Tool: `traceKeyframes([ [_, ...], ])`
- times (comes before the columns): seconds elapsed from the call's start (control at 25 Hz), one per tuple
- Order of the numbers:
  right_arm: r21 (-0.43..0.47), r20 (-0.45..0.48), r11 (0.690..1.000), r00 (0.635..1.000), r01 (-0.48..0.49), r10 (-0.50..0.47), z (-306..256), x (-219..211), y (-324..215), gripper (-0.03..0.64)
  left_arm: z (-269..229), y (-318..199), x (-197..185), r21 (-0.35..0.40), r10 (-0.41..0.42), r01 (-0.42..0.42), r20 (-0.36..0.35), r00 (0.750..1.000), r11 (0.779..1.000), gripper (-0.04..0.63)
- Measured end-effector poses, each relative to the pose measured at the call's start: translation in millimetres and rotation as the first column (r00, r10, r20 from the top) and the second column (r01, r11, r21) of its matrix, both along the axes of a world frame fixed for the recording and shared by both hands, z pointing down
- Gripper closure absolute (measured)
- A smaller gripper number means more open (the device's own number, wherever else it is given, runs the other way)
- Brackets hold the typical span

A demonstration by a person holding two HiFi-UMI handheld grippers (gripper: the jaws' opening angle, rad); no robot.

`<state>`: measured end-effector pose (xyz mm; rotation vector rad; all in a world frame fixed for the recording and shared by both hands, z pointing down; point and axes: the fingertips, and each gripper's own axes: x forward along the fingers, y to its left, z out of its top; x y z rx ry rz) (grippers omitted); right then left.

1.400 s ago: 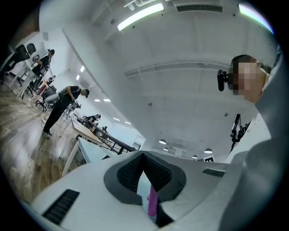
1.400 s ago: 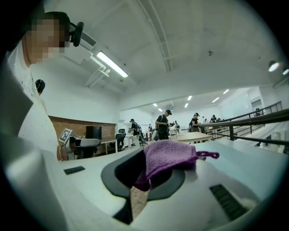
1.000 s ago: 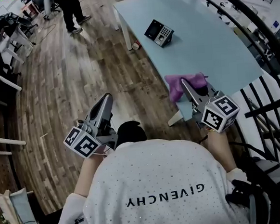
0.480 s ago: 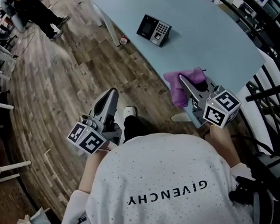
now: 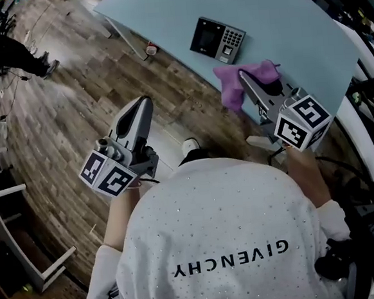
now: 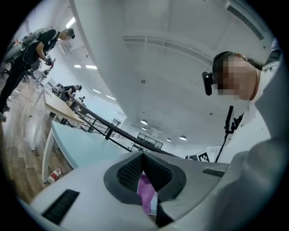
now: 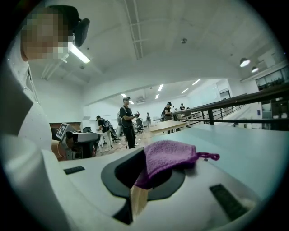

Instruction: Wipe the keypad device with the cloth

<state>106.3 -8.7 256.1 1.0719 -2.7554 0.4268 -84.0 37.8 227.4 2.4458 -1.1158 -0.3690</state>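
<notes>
Your right claw (image 5: 242, 78) is clamped on the purple cloth (image 5: 231, 92), which is soft and limp (expect it to droop and bunch). It hangs just short of the keypad device (image 5: 218, 39), near the counter's (image 5: 279, 16) near edge. The device looks rigid, light and apt to slide, so brace its side with your left claw (image 5: 143, 110), which is closed and empty. Your shirt (image 5: 225, 226) reads GIVENCHY.
</notes>
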Motion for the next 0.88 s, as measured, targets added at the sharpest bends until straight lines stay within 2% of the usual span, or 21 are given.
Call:
traceKeyframes([
  [0.12, 0.009, -0.02, 0.995, 0.995, -0.097, 0.097, 6, -14, -33, 0.598, 10, -42, -11, 0.005, 0.082, -0.082, 0.027, 0.996, 0.997, 0.595],
  [0.2, 0.03, -0.051, 0.993, 0.992, -0.118, 0.119, 11, -27, -56, 0.598, 16, -69, -14, 0.002, 0.134, -0.134, 0.035, 0.99, 0.991, 0.595],
  [0.28, 0.064, -0.125, 0.987, 0.98, -0.148, 0.155, 21, -37, -79, 0.598, 23, -95, -10, 0.002, 0.203, -0.203, 0.063, 0.977, 0.979, 0.595],
  [0.36, 0.097, -0.231, 0.978, 0.952, -0.185, 0.203, 35, -41, -102, 0.598, 29, -123, -4, 0.019, 0.251, -0.255, 0.112, 0.962, 0.967, 0.595],
  [0.52, 0.135, -0.404, 0.962, 0.874, -0.237, 0.271, 61, -38, -144, 0.598, 46, -168, 5, 0.03, 0.234, -0.243, 0.168, 0.957, 0.97, 0.595],
  [0.64, 0.181, -0.481, 0.945, 0.813, -0.272, 0.327, 75, -33, -168, 0.598, 71, -189, 8, 0.011, 0.193, -0.201, 0.241, 0.951, 0.979, 0.595],
  [0.72, 0.209, -0.507, 0.934, 0.784, -0.291, 0.357, 86, -33, -183, 0.598, 92, -198, 13, -0.017, 0.196, -0.2, 0.281, 0.94, 0.98, 0.595],
  [0.8, 0.23, -0.503, 0.921, 0.772, -0.313, 0.388, 95, -38, -200, 0.598, 110, -206, 18, -0.049, 0.226, -0.221, 0.274, 0.935, 0.974, 0.595],
  [0.88, 0.25, -0.497, 0.911, 0.763, -0.329, 0.412, 104, -44, -215, 0.598, 123, -213, 22, -0.077, 0.256, -0.244, 0.237, 0.937, 0.967, 0.595],
])
